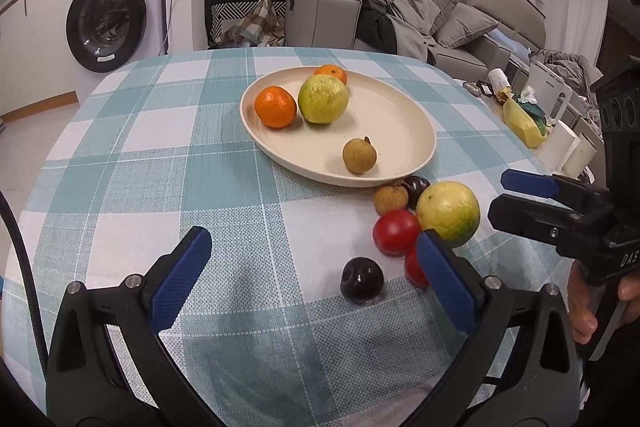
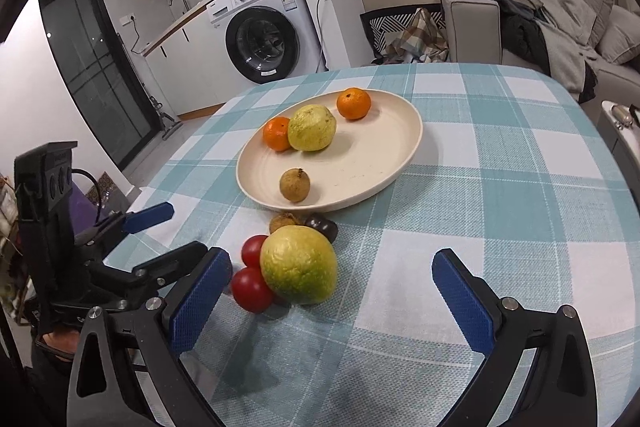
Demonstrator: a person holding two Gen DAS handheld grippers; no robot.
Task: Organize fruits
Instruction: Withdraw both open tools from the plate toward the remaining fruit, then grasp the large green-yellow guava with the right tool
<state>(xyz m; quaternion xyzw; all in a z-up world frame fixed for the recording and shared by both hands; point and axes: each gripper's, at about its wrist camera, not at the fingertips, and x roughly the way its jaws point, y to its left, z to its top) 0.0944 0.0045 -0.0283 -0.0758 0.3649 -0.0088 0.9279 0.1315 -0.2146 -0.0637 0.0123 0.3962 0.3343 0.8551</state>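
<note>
A cream plate point(image 1: 392, 123) point(image 2: 360, 163) on the checked tablecloth holds two oranges point(image 1: 276, 107) point(image 2: 353, 103), a green guava point(image 1: 323, 99) point(image 2: 312, 127) and a brown longan point(image 1: 359, 155) point(image 2: 295, 185). On the cloth in front of it lie a second guava point(image 1: 448, 213) point(image 2: 298, 265), two red tomatoes point(image 1: 396, 231) point(image 2: 252, 289), a longan point(image 1: 390, 199) point(image 2: 282, 221) and a dark plum point(image 1: 416, 187) point(image 2: 324, 227). My left gripper point(image 1: 316, 255) point(image 2: 186, 229) is open, with another dark plum point(image 1: 362, 279) lying just ahead between its fingers. My right gripper point(image 2: 332, 279) point(image 1: 500, 197) is open, facing the loose guava.
The table's far and left edges drop to the floor, with a washing machine point(image 1: 108, 19) point(image 2: 264, 39) beyond. A grey sofa point(image 1: 440, 15) piled with clothes stands behind the table. A side surface at the right holds a yellow bag point(image 1: 524, 123) and white containers.
</note>
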